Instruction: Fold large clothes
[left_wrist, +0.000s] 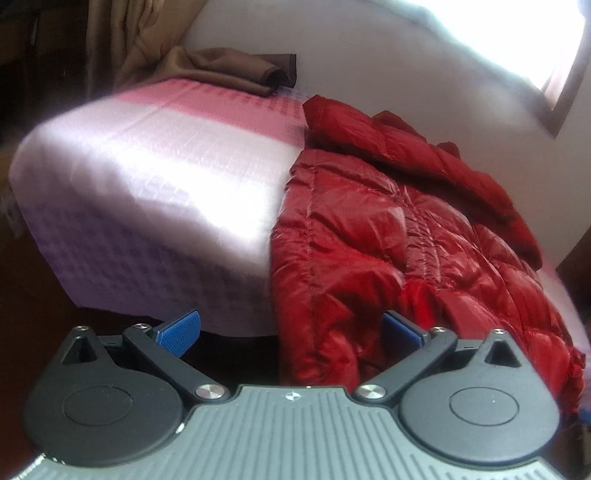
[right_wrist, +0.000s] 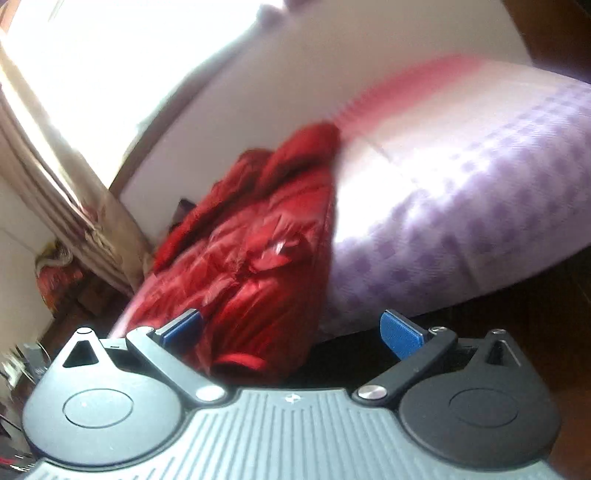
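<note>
The red puffer jacket (left_wrist: 406, 236) lies on the right part of the bed (left_wrist: 155, 177), its hem hanging over the near edge. It looks partly gathered, one sleeve apparently laid across the body, though blur makes that uncertain; no neat fold shows yet, so most folding remains. The left hand-held gripper (left_wrist: 291, 334) and right hand-held gripper (right_wrist: 291, 334) both gape, holding nothing.

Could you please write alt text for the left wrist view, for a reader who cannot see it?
A shiny red puffer jacket lies on a bed and hangs over its near edge. The left gripper, jaws open and empty, points at it. A folded brown cloth lies farther back.
</note>
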